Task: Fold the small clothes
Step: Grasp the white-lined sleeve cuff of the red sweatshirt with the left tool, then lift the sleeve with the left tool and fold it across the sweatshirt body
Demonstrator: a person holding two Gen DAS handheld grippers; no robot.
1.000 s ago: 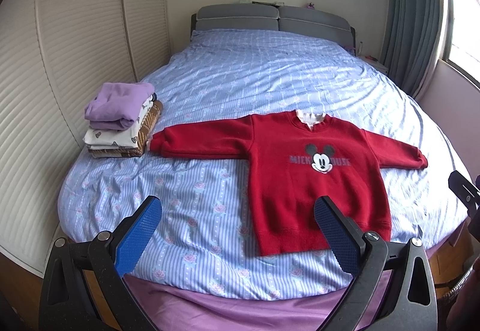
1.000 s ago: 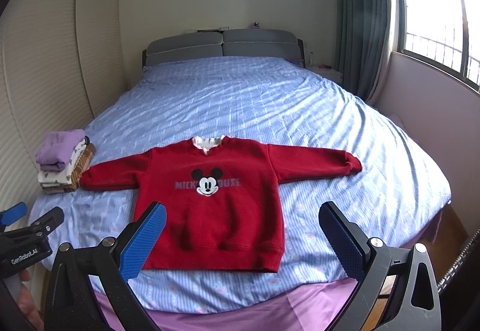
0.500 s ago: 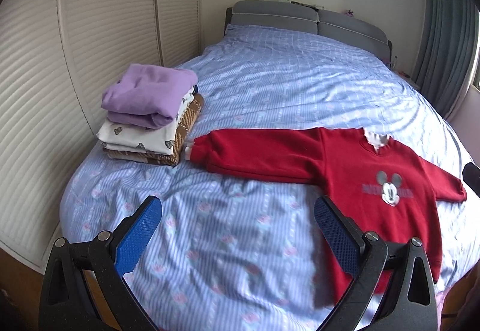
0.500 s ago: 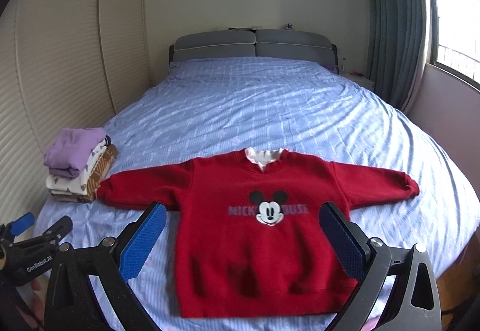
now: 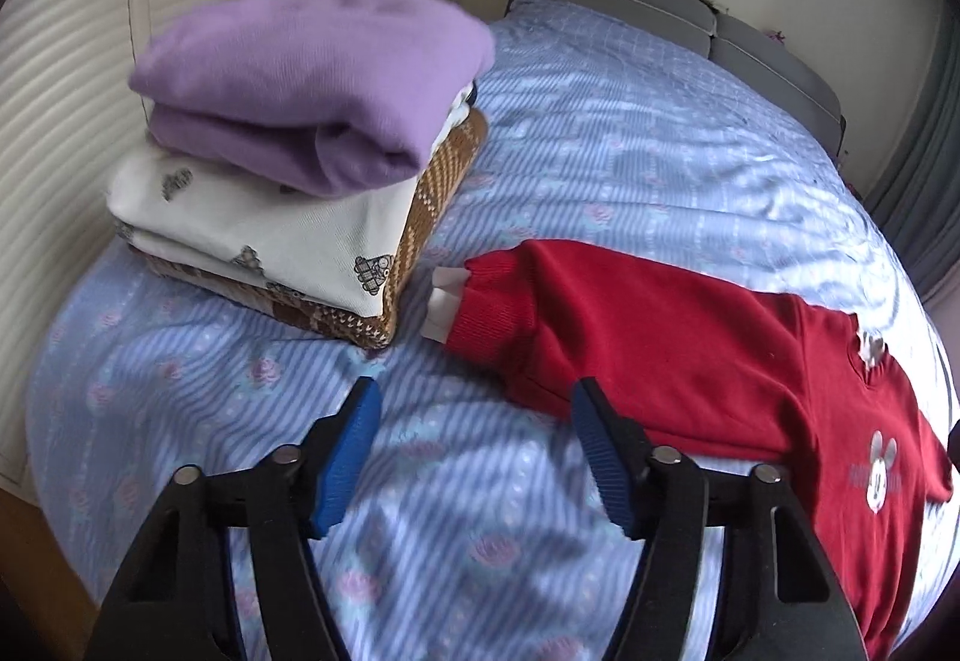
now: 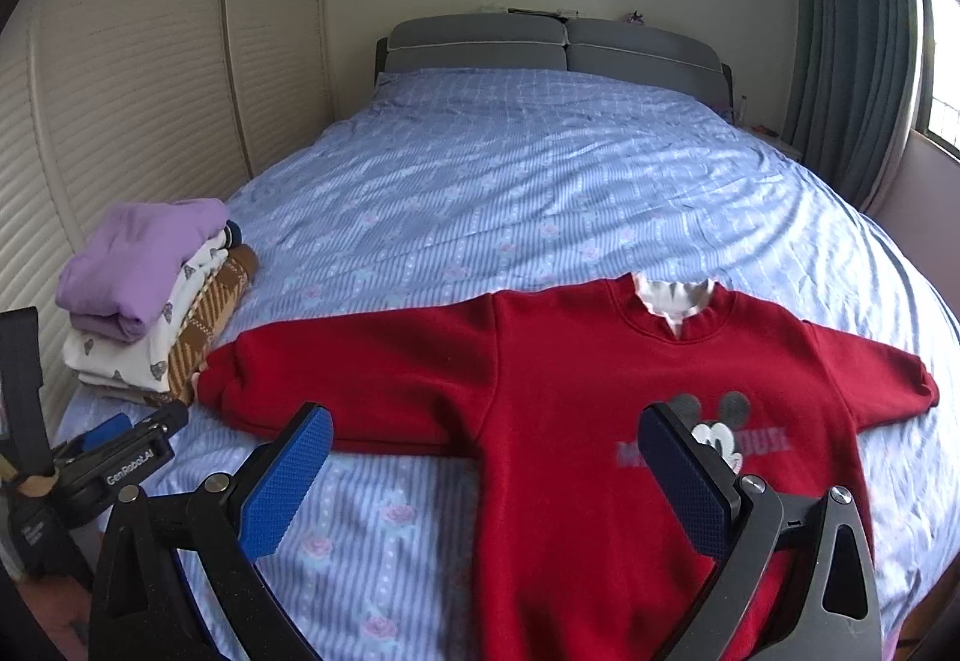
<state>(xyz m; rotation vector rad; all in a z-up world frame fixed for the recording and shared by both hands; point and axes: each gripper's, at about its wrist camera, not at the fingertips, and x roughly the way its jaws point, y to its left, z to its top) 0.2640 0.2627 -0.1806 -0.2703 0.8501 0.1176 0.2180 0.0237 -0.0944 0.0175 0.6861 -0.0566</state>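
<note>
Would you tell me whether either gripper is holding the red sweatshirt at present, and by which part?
Nothing is held. The left gripper and right gripper are both open above the red sweatshirt.

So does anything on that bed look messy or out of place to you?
Little stands out. The red Mickey Mouse sweatshirt lies flat and unfolded, sleeves spread. White inner fabric pokes out of its cuff nearest the stack of folded clothes, and the purple top sits slightly askew there. The blue striped bedsheet is rumpled.
</note>
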